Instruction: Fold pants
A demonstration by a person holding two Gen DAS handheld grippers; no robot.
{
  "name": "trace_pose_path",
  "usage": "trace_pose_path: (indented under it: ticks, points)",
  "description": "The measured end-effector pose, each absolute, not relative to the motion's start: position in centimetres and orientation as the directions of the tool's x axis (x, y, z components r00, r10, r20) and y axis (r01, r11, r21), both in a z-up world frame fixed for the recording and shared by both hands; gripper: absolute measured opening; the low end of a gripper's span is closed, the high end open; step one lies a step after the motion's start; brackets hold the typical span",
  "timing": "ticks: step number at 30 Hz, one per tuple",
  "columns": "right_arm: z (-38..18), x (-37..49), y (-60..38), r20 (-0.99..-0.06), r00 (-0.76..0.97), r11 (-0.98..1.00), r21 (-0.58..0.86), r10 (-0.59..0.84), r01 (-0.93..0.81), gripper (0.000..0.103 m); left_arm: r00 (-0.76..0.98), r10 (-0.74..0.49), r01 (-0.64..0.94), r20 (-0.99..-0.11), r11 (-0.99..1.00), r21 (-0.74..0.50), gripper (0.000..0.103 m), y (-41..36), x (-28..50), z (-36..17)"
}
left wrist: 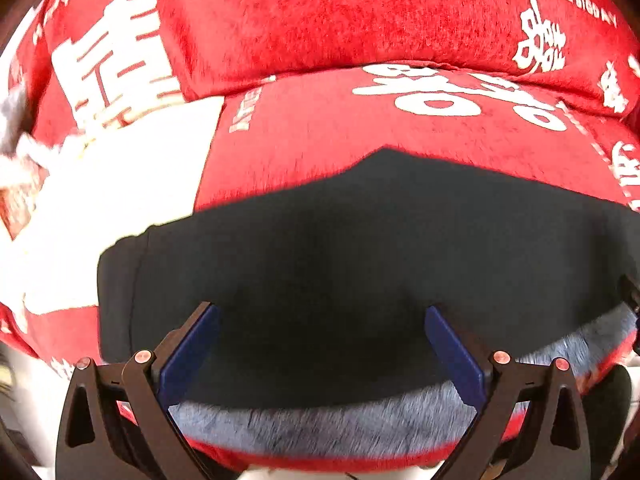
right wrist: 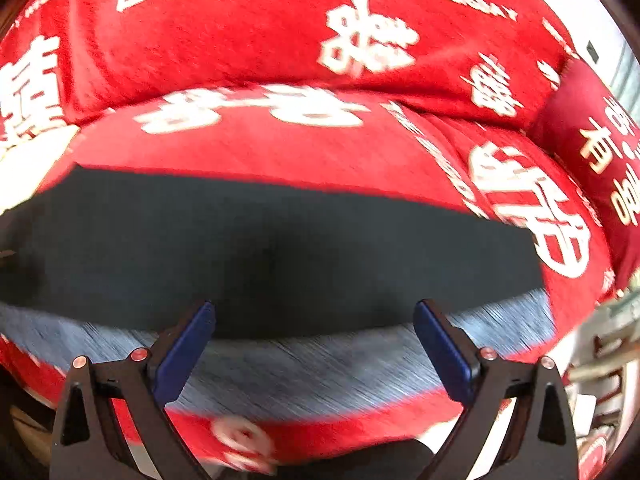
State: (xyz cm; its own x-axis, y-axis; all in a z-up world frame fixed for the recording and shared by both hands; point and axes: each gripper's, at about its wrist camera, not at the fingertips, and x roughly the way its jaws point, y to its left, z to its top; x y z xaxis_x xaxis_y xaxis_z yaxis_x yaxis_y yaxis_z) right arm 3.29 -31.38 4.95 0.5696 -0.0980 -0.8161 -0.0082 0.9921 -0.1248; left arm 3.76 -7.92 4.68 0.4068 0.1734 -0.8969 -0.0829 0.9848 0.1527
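Below both claws (gaping), dark pants (left wrist: 360, 248)

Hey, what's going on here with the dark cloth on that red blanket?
A person is folding a pair of dark pants on a red blanket with white lettering, using a handheld gripper in each hand. The pants lie flat as a wide dark panel, with a fuzzy grey lining strip showing along the near edge. Both the left gripper and the right gripper stand open above the pants, gripping nothing, so the cloth is lying free right now.
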Motion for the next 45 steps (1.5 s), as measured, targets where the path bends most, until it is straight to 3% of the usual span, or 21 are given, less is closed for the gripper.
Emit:
trace_pose_path:
  ticks: [6,9,12,16,18,20,23,29,34,36,39,40,45]
  points:
    - [1.6,6.7,-25.4,-0.873,0.484,0.983,-0.138,-0.062,-0.123,0.100,0.326,0.328,-0.140,-0.887,0.944,0.298,0.102,-6.4,5.6,1.9]
    - [0.7,6.3,-26.4,-0.864,0.501,0.983,-0.125,-0.042,-0.133,0.103,0.324,0.319,-0.178,-0.891,0.945,0.274,0.103,-3.1,4.5,1.7]
    - [0.4,6.0,-30.6,-0.873,0.487,0.996,-0.071,-0.034,-0.058,0.103,0.328,0.285,-0.193,-0.901,0.954,0.232,0.103,0.0,3.4,2.3]
    - [0.5,5.3,-37.3,-0.875,0.479,0.997,-0.035,-0.064,0.068,0.103,0.303,0.416,-0.260,-0.857,0.902,0.346,0.103,3.9,1.8,2.3]
    - [0.5,5.1,-40.6,-0.881,0.453,0.984,-0.067,-0.136,0.164,0.103,0.285,0.395,-0.296,-0.873,0.903,0.312,0.103,6.2,1.2,2.0]
    - [0.7,4.8,-42.7,-0.885,0.450,0.977,-0.017,-0.115,0.215,0.103,0.277,0.354,-0.330,-0.893,0.908,0.257,0.103,7.6,1.1,1.9]
    - [1.5,5.0,-42.2,-0.877,0.424,0.952,-0.107,-0.226,0.286,0.103,0.253,0.341,-0.370,-0.905,0.899,0.235,0.103,8.1,1.9,2.0]
    - [5.5,6.8,-28.2,-0.822,0.568,0.996,-0.076,-0.041,-0.038,0.103,0.376,0.184,-0.212,-0.908,0.971,0.109,0.103,-1.0,7.5,4.7]
    - [2.5,10.2,-21.6,-0.866,0.499,0.985,-0.095,-0.011,-0.143,0.103,0.242,0.292,-0.205,-0.925,0.948,0.245,0.103,-3.0,11.3,0.5]
    - [0.7,10.9,-22.4,-0.886,0.464,0.985,-0.089,-0.008,-0.151,0.102,0.278,0.257,-0.213,-0.925,0.956,0.202,0.103,-2.2,11.0,0.6]
    - [1.2,9.7,-26.4,-0.853,0.521,0.986,-0.120,-0.043,-0.116,0.102,0.282,0.322,-0.219,-0.904,0.939,0.266,0.103,-0.3,10.3,1.1]
    - [1.2,9.7,-28.4,-0.854,0.518,0.990,-0.106,-0.042,-0.095,0.102,0.297,0.293,-0.209,-0.909,0.949,0.238,0.103,1.0,9.9,1.3]
    - [1.5,9.1,-40.6,-0.852,0.508,0.990,-0.076,-0.124,0.115,0.103,0.289,0.370,-0.253,-0.883,0.919,0.303,0.103,4.9,7.3,1.8]
